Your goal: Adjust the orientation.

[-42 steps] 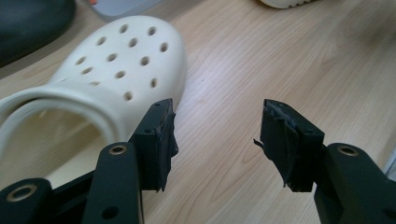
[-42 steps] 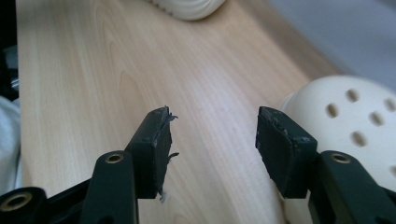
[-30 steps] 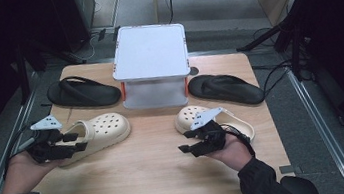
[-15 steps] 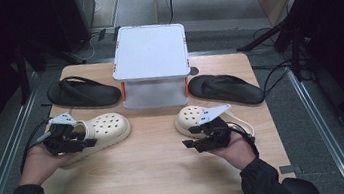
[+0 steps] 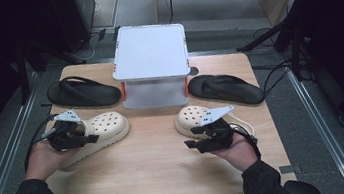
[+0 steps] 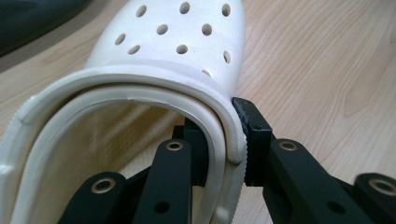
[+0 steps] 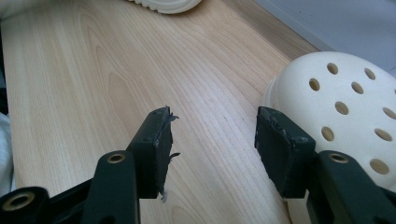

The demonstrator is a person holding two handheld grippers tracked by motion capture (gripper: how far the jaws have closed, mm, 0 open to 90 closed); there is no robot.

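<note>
Two cream perforated clogs lie on the wooden table (image 5: 160, 174). My left gripper (image 5: 89, 138) is at the heel end of the left clog (image 5: 106, 127). In the left gripper view its jaws have just been closing, and the gripper (image 6: 224, 149) now pinches the clog's (image 6: 177, 42) side rim and strap, one jaw inside and one outside. My right gripper (image 5: 191, 140) hovers at the near left side of the right clog (image 5: 190, 117). In the right gripper view it (image 7: 212, 135) stands open over bare wood, with the clog (image 7: 345, 93) just beyond its right jaw.
A white box on orange-cornered legs (image 5: 150, 54) stands at the back centre. A black sandal (image 5: 81, 93) lies to its left and another (image 5: 227, 88) to its right. Bare wood stretches between the clogs and along the near edge.
My left gripper has slid right and slightly down onto the left clog's heel rim and its jaws have narrowed around it. The right gripper has stayed about where it was.
</note>
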